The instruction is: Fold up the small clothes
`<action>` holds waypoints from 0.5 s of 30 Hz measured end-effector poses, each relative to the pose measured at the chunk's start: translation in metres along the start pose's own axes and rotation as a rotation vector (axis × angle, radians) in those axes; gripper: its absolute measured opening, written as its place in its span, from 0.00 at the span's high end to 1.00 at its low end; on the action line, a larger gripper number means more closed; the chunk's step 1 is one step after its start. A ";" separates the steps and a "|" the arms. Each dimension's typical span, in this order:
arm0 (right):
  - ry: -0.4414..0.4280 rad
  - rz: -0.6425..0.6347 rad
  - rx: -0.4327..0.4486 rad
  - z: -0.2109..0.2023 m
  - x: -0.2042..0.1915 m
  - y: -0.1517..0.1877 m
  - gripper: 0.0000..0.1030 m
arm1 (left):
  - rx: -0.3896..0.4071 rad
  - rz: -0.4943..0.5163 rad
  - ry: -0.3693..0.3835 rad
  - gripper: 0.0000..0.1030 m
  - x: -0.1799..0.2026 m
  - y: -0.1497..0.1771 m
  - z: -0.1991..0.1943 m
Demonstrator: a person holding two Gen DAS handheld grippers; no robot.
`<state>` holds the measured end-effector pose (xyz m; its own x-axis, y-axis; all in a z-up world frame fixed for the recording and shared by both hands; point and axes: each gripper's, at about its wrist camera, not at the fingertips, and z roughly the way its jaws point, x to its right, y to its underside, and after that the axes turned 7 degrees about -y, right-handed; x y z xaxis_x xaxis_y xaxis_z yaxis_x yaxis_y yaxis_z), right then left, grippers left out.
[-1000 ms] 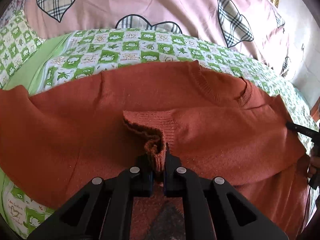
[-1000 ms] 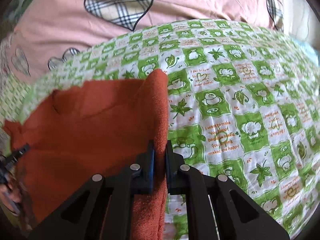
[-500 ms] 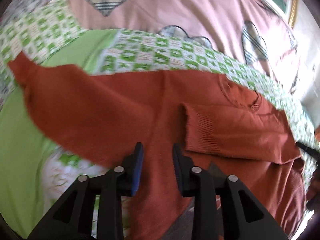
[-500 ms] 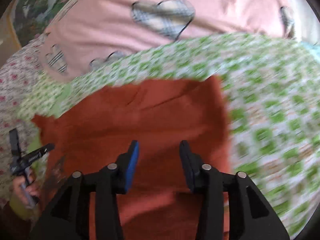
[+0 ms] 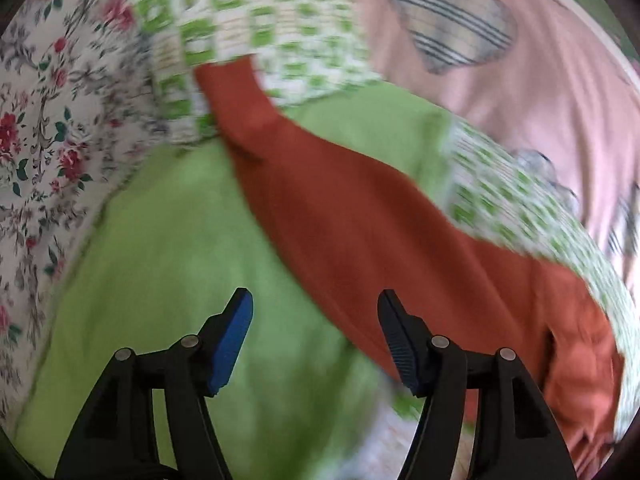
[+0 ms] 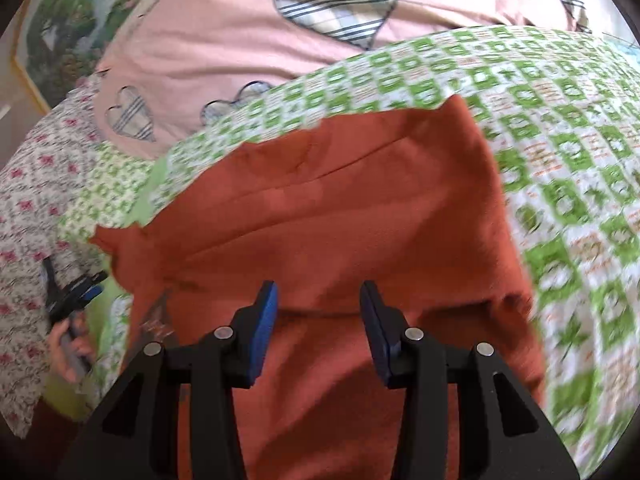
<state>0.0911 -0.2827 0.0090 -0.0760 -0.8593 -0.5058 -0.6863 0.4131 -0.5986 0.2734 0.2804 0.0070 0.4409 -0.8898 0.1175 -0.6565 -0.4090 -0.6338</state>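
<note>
Both grippers released the sweater [image 6: 340, 216] and swung leftward.
Left gripper [image 5: 316, 308] and right gripper [image 6: 318, 300] spread, empty; motion blur obscures bedding detail.

A bed fills both views, covered by a green-and-white checked sheet [image 6: 560, 152] with a plain green patch [image 5: 168, 280]. A pink quilt with plaid hearts [image 6: 248, 32] lies across the top. A rose-print cloth [image 5: 44, 128] sits at left. A framed landscape picture [image 6: 60, 36] shows upper left.
</note>
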 end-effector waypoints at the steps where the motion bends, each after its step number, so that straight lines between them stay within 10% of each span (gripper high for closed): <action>1: -0.009 -0.004 -0.010 0.002 -0.005 0.003 0.57 | -0.002 -0.012 -0.015 0.36 -0.005 -0.008 0.009; 12: -0.028 -0.028 -0.108 0.018 -0.024 0.031 0.57 | -0.048 -0.172 -0.143 0.32 -0.036 -0.101 0.108; 14: -0.027 -0.031 -0.109 0.018 -0.022 0.032 0.57 | -0.028 -0.192 -0.167 0.54 -0.041 -0.108 0.115; 15: -0.022 -0.026 -0.110 0.019 -0.020 0.032 0.57 | -0.017 -0.190 -0.158 0.82 -0.040 -0.110 0.116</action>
<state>0.0839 -0.2464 -0.0118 -0.0420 -0.8621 -0.5049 -0.7633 0.3538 -0.5406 0.3987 0.3848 -0.0167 0.6470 -0.7542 0.1118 -0.5621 -0.5709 -0.5984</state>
